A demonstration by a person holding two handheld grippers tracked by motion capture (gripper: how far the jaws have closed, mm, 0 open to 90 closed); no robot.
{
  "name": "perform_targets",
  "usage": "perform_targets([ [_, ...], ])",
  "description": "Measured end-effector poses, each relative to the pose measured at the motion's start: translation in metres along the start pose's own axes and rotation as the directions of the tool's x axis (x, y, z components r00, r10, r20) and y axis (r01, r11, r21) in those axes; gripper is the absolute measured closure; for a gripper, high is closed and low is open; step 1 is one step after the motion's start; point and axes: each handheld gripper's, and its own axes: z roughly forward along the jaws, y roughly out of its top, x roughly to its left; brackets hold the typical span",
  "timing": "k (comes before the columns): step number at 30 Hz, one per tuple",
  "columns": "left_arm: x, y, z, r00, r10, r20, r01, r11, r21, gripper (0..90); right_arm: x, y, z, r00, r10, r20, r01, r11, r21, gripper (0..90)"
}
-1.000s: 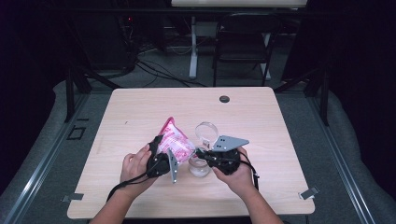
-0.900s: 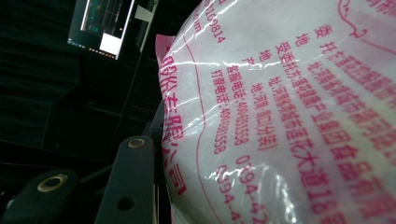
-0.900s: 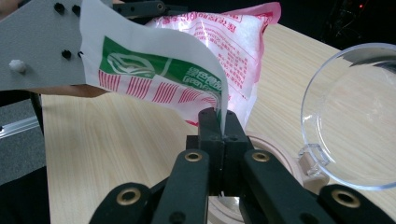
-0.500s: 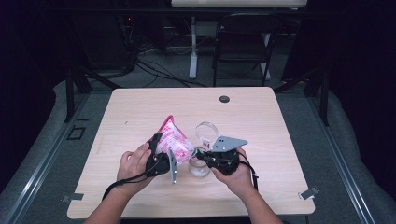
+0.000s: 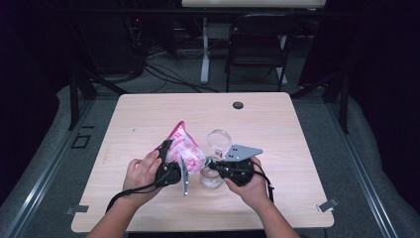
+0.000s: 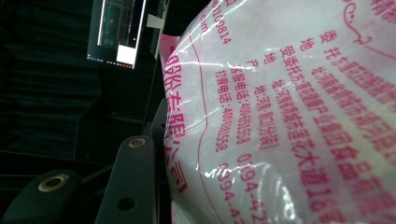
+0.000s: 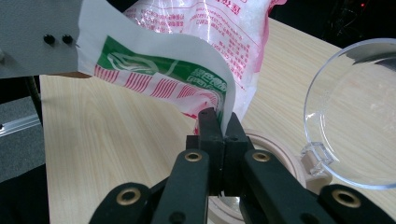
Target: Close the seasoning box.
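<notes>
We grip pink bag (image 5: 184, 148) at frame centre: left gripper (image 5: 171, 166) clamps its body, right gripper (image 7: 219, 123) pinches bag corner shut, above open jar (image 5: 211, 177), lid (image 5: 219, 140) flipped back.

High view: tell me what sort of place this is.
Probably a lab or recording studio, not a home: a bare wooden table stands among dark curtains, loose cables cross the grey floor, and a folding chair sits behind.
</notes>
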Motion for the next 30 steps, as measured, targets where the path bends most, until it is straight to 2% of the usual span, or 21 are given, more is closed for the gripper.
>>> perform_targets([
  [17, 0.0024, 0.0031, -0.0005, 0.9995, 0.028, -0.013, -0.028, 0.9996, -0.002, 60.3, -0.0008, -0.0022, 0.0025, 1.0, 0.002, 0.002, -0.002, 1.0, 0.011, 90.0],
  [25, 0.0058, 0.0034, -0.0013, 0.9996, 0.017, -0.021, -0.017, 0.9998, 0.001, 60.5, -0.0007, -0.0028, 0.0031, 1.0, 0.001, 0.004, -0.001, 1.0, 0.014, 90.0],
  [30, 0.008, 0.0042, -0.0018, 0.9992, 0.024, -0.033, -0.025, 0.9997, -0.003, 60.6, -0.0012, -0.0035, 0.0037, 1.0, 0.0, 0.007, -0.001, 1.0, 0.019, 90.0],
])
